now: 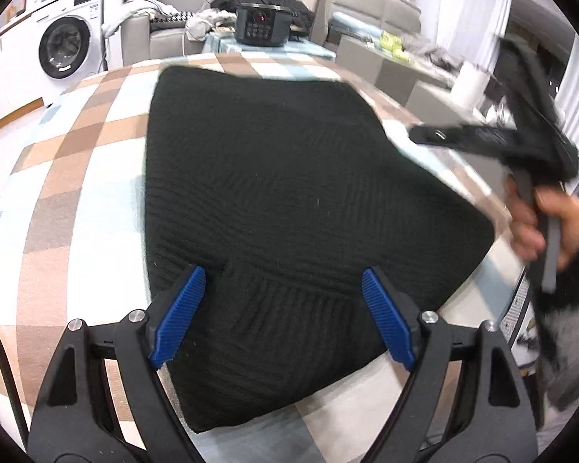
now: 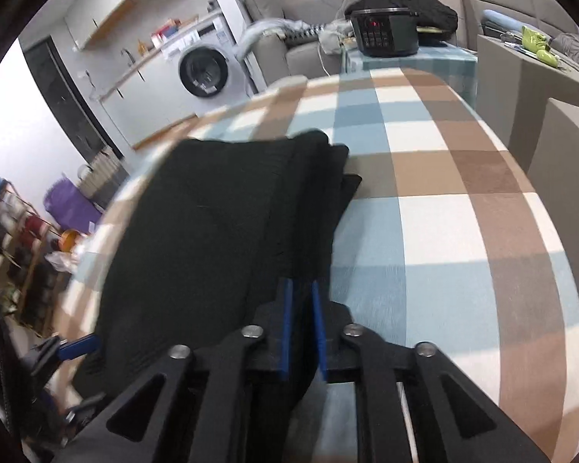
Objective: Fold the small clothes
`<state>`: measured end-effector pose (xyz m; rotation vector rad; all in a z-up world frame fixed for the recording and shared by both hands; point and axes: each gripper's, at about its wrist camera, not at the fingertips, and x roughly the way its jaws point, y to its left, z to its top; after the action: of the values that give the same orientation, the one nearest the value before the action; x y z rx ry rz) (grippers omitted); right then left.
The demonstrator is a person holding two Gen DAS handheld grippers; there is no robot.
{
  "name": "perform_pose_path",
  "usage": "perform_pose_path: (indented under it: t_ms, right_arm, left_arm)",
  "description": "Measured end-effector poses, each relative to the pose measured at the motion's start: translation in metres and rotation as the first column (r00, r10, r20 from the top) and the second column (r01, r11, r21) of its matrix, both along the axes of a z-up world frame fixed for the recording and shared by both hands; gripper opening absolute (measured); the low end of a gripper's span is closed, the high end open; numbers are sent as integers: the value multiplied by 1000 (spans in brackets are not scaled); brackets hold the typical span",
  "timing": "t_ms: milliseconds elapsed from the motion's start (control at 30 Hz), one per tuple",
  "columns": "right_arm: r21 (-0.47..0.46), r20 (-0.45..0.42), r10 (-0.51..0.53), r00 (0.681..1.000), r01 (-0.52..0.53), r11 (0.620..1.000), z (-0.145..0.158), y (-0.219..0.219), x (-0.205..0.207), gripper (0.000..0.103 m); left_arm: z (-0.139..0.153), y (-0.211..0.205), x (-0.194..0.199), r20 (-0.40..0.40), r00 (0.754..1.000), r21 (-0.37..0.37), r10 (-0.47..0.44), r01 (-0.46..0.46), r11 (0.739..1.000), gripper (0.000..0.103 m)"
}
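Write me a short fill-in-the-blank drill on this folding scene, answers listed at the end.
1. The garment lying on the checked cloth is ____ in colour.
2. The left gripper has its jaws ____.
3. The right gripper is ____ on the garment's edge.
4. The gripper pads are ____.

Answers: black; open; shut; blue

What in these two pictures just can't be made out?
- Left wrist view: the right gripper and hand are motion-blurred.
- Right wrist view: the black garment has a smeared left edge, and whether the nearly closed gripper pinches it is unclear.
- Both views: the garment type.
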<state>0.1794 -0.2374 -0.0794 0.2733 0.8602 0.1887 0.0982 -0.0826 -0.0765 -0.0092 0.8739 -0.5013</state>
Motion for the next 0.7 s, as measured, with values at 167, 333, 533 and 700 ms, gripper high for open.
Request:
perform_pose_path:
  t_ms: [167,333,533,700]
  right_arm:
    - [-14,69,145,987,-144,989,21,40,-45,18]
    - [-70,-35,228,973,-230,971,-18,87,-45,27]
    - [-151,-16,226,974,-226,962,-24,85,-52,27]
    - [-116,-25,173,985,-174,978,-15,66,-62,27]
  left_arm:
    - [6,-2,3,40,999,-25,-17,18,1000,82]
    - [-9,-17,12,17,999,54,-34,33,998,82]
    - [-15,-13,3,5,999,105,-51,50,993,82]
    - [-7,-3,0,4,999,91,-46,45,995,82]
